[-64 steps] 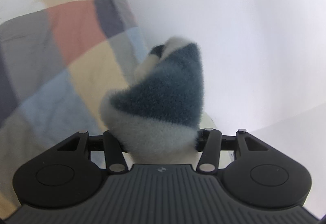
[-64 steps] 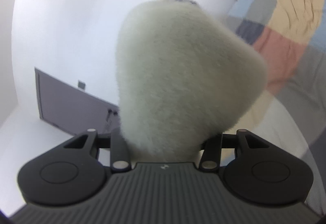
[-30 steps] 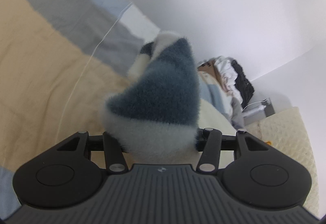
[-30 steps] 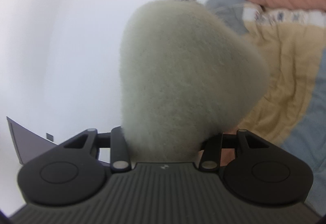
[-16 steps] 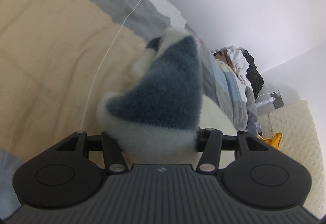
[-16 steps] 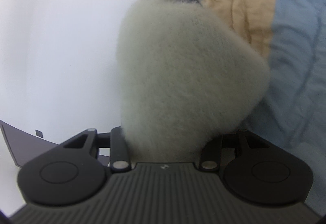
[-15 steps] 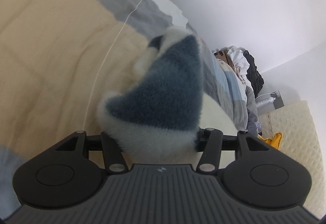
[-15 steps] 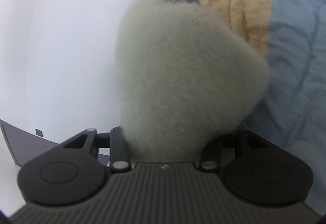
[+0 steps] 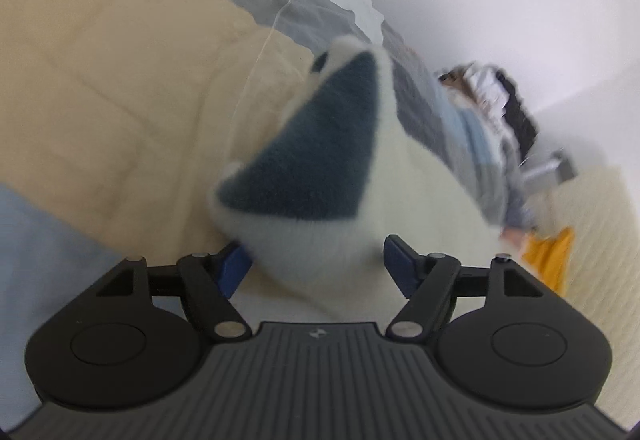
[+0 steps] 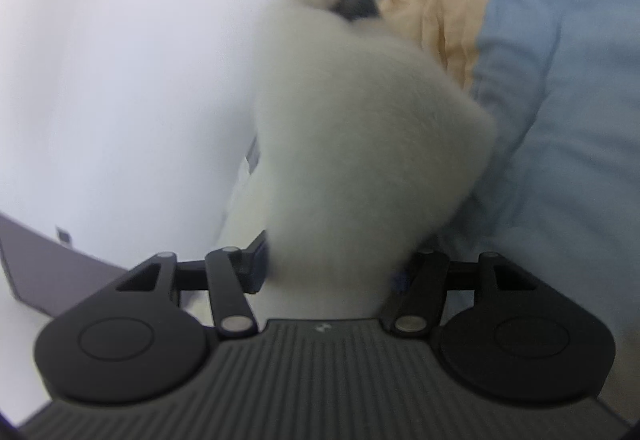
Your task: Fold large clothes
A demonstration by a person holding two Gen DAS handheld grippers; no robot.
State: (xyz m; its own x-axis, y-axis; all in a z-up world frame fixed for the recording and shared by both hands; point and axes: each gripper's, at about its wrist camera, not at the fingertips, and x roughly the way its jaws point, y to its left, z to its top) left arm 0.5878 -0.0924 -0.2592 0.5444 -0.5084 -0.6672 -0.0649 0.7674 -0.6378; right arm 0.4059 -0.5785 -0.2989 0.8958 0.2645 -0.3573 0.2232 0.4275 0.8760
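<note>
Teal patch shows leftward only.

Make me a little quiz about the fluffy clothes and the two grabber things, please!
1. True or false: the left gripper is squeezed tight on the fluffy garment.
2. What colour is the patch on the garment in the left wrist view? A) dark blue B) red C) green
3. Fill in: in the right wrist view the garment looks plain ____.

Key
1. False. The jaws have just been opening; the blue pads stand apart with the fabric loose between them.
2. A
3. cream
</note>
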